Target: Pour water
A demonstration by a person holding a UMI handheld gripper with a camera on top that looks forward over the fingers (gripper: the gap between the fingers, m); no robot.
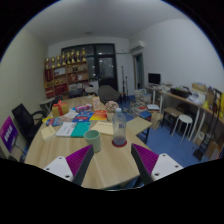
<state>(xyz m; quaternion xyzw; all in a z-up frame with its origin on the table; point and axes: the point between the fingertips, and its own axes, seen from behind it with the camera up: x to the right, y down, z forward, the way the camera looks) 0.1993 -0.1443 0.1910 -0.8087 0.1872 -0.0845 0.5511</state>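
We have the hand-held gripper (pixel 110 163) spread wide, nothing between its fingers, hovering low over the wooden surface (pixel 105 160). Just ahead stands a green cup (pixel 93 139), upright, mouth to the ceiling. Beside it, right, a clear bottle (pixel 120 128) on a coaster, long axis vertical, cap up. We judge it light, thin-walled, likely slick; we'd grip mid-body, gently. Clutter lies beyond.
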